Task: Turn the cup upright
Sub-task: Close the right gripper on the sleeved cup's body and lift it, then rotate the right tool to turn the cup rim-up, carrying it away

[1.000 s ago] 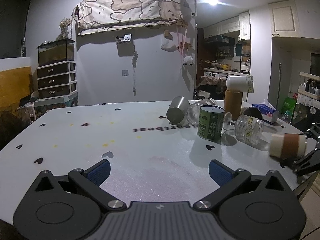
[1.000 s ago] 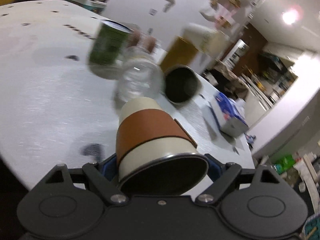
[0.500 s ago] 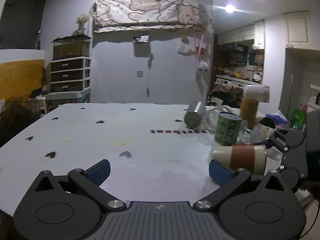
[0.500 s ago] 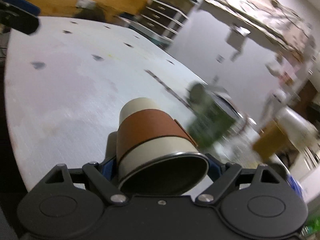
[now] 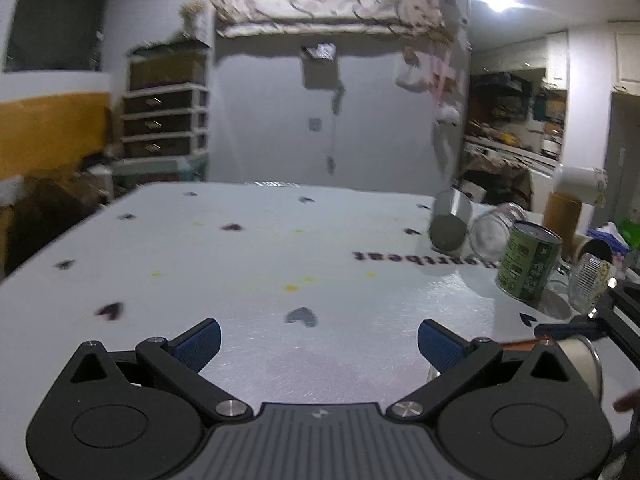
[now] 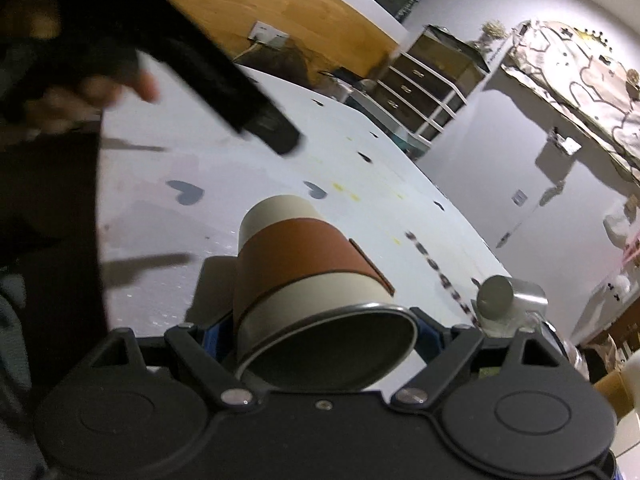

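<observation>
Gripping the cup (image 6: 308, 276) on its side — mouth toward the camera — the right gripper (image 6: 320, 320) hangs above the surface (image 6: 248, 184); left gripper (image 5: 318, 340) gapes empty.

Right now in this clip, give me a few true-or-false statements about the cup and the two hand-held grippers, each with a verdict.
1. The right hand-held gripper is shut on the cup. True.
2. The cup stands upright on the table. False: it lies tilted between the fingers, its open mouth toward the camera.
3. The left hand-held gripper is open and holds nothing. True.
4. The cup has a green sleeve. False: the sleeve is brown on a cream body.
5. A green can stands upright on the table. True.
6. The metal cup beside the can stands upright. False: it lies on its side.
</observation>
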`<state>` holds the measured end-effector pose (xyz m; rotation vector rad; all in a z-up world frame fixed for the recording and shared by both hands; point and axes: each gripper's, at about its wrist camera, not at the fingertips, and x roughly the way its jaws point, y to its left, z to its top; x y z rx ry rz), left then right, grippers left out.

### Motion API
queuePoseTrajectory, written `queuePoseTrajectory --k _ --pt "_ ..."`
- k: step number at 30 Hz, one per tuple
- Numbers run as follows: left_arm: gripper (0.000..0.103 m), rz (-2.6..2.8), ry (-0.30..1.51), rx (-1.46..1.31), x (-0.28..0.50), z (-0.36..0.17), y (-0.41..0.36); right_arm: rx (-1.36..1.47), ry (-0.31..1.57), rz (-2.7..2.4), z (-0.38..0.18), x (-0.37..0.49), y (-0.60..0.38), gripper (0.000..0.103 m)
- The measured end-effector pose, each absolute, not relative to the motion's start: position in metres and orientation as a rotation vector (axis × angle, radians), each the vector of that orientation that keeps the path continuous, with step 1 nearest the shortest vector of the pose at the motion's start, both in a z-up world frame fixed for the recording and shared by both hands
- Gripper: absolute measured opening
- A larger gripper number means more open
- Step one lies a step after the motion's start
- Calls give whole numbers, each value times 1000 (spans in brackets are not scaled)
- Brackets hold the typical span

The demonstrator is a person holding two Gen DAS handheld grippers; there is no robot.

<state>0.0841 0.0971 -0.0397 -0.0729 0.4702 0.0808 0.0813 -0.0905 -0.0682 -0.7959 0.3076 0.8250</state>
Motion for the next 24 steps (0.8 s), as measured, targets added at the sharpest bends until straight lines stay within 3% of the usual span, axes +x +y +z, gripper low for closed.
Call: queuePoseTrajectory --k 6,8,12,24 --pt "103 -6 565 -133 118 -50 97 -795 282 802 -70 71 -92 88" --pt "103 -34 585 -125 121 -52 93 -787 269 779 -71 65 -95 95" --pt "103 -53 587 -91 119 -55 85 -764 253 704 -70 59 -105 96" --pt "103 -122 636 -99 91 -60 81 -465 327 448 -64 77 -149 96"
